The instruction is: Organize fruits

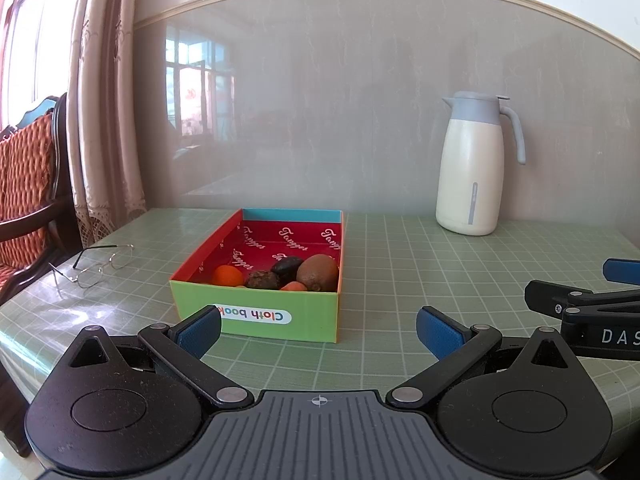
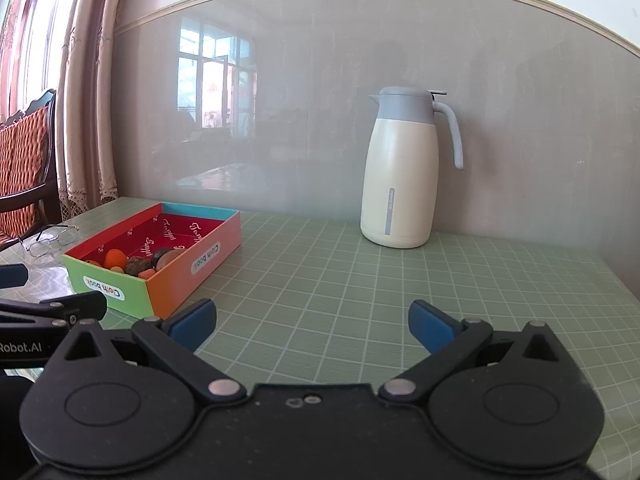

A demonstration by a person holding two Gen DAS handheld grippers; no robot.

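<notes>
A colourful open box [image 1: 256, 316] with a green front wall stands on the green grid mat. It holds several fruits: a brown kiwi [image 1: 318, 273], an orange [image 1: 227, 276], a dark wrinkled fruit [image 1: 262, 280] and a dark plum-like fruit [image 1: 286, 266]. My left gripper [image 1: 318, 330] is open and empty, just in front of the box. The box [image 2: 168, 276] shows at the left in the right wrist view. My right gripper [image 2: 312, 322] is open and empty over bare mat, to the right of the box.
A cream thermos jug [image 1: 474, 168] with a grey lid stands at the back against the wall, also in the right wrist view [image 2: 400, 172]. Wire-rimmed glasses [image 1: 94, 266] lie left of the box. A chair [image 1: 28, 184] stands past the table's left edge.
</notes>
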